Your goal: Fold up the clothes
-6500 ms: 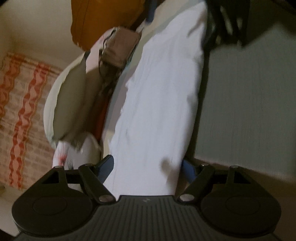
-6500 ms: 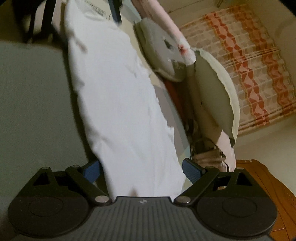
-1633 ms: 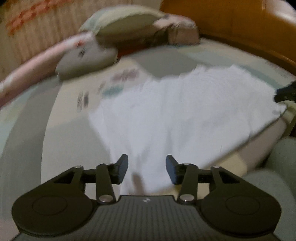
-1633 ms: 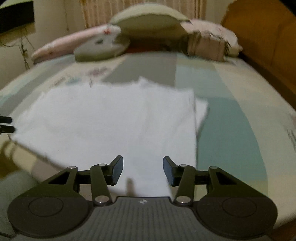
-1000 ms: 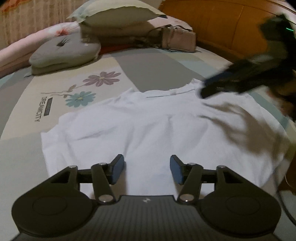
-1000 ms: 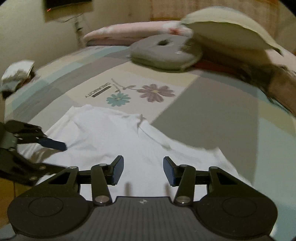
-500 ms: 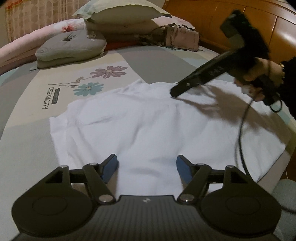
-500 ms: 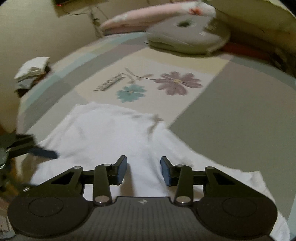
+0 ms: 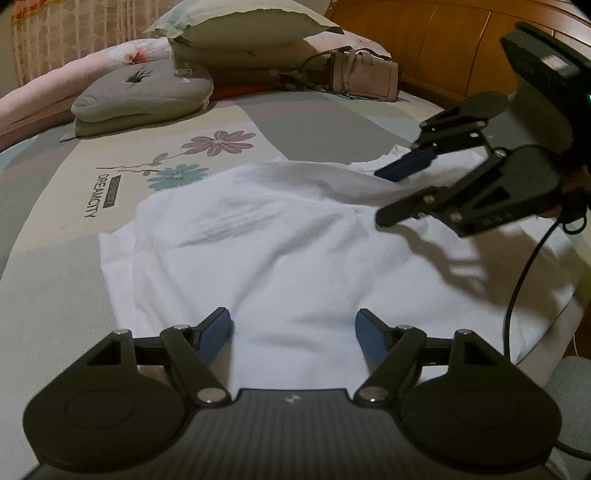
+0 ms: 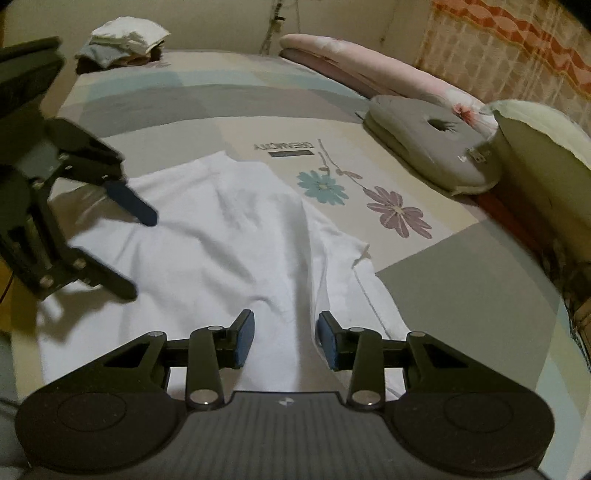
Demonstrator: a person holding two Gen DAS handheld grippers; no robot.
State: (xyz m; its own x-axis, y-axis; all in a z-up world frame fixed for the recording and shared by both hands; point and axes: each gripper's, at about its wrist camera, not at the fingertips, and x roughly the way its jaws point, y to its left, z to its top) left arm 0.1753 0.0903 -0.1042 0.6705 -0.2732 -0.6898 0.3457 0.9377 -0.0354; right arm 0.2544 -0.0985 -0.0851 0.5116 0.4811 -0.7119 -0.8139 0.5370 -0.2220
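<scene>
Lying flat on bedsheet (image 9: 55,206) printed "DREAMCITY", white t-shirt (image 9: 295,236), left gripper (image 9: 293,334) jaws wide, right gripper (image 10: 282,338) jaws narrower, both empty

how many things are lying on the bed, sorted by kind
White t-shirt: 1
Pillows and cushions: 3, the grey cushion, the pale green pillow, the pink pillow
Handbag: 1
Pile of folded clothes: 1
Total: 6

The white T-shirt's (image 9: 295,236) near hem is hidden behind the left claw (image 9: 293,334). The handbag (image 10: 581,295) is cut off at the right wrist view's edge. The far clothes pile (image 10: 123,40) is too small to sort.
</scene>
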